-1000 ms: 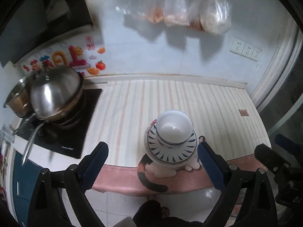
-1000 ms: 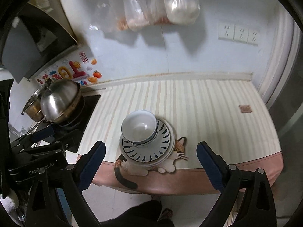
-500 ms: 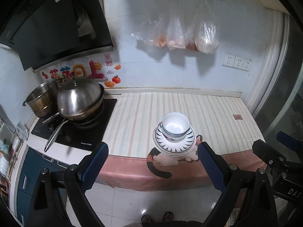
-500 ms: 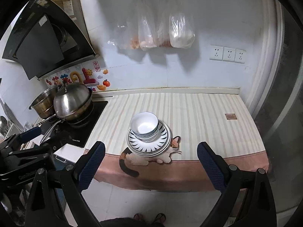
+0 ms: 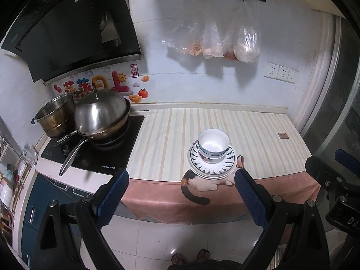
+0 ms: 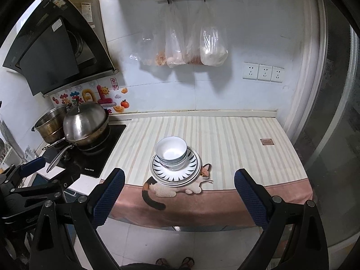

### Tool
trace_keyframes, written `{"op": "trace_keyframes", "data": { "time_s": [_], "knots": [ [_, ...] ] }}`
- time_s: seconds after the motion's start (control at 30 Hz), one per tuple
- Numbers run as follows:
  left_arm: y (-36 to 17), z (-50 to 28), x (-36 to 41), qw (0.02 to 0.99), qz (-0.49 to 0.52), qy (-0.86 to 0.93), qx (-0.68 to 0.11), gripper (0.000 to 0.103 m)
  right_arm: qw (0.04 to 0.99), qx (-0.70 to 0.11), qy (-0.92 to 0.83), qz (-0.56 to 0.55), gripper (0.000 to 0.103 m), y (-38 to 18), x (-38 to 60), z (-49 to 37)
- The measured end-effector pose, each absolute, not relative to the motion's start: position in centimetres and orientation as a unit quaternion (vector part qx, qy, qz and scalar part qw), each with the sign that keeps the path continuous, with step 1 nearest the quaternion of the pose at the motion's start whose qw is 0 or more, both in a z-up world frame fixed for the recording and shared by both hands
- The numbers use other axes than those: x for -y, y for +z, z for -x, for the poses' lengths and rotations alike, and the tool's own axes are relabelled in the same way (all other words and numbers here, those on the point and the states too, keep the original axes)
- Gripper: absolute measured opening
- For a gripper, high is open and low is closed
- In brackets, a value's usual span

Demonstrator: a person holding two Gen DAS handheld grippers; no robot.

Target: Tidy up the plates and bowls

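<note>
The left gripper [image 5: 181, 194] is hanging at the bottom of its frame with its fingers spread wide and nothing between them, well apart from the counter. The right gripper [image 6: 178, 194] is doing the same in its own view, fingers spread and gripping nothing.

The bowls [image 5: 213, 144] are sitting nested on top of the stack of plates [image 5: 211, 165], just right of the frame's centre in the left view. In the right view the bowls [image 6: 171, 150] and plates [image 6: 175, 169] are lying near the centre. The stack is resting on a striped cloth [image 6: 225, 139] near the counter's front edge, partly covering a cat picture [image 6: 198, 183] on that cloth.

At the left of both frames a lidded pan [image 5: 101, 114] is sitting on a black cooktop [image 5: 94, 157], with a steel pot [image 5: 56, 117] just behind it. Plastic bags [image 6: 191, 47] are hanging from a wall rail in the upper middle, and sockets [image 6: 263, 72] are showing on the wall to their right.
</note>
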State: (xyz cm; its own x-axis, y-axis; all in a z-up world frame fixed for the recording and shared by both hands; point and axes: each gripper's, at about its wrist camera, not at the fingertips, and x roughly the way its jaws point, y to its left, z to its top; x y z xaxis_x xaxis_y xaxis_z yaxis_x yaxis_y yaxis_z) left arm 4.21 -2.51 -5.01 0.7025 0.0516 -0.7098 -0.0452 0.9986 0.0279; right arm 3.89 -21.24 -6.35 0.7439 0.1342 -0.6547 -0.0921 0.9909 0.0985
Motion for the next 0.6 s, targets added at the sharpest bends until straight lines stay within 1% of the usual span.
{"op": "trace_keyframes", "data": {
  "time_s": [0.6],
  "knots": [
    [-4.3,-3.2,0.4,0.927,0.013,0.033,-0.373,0.096,0.934,-0.353,0.059,-0.025,0.100,-6.5,20.9,-4.0]
  ]
}}
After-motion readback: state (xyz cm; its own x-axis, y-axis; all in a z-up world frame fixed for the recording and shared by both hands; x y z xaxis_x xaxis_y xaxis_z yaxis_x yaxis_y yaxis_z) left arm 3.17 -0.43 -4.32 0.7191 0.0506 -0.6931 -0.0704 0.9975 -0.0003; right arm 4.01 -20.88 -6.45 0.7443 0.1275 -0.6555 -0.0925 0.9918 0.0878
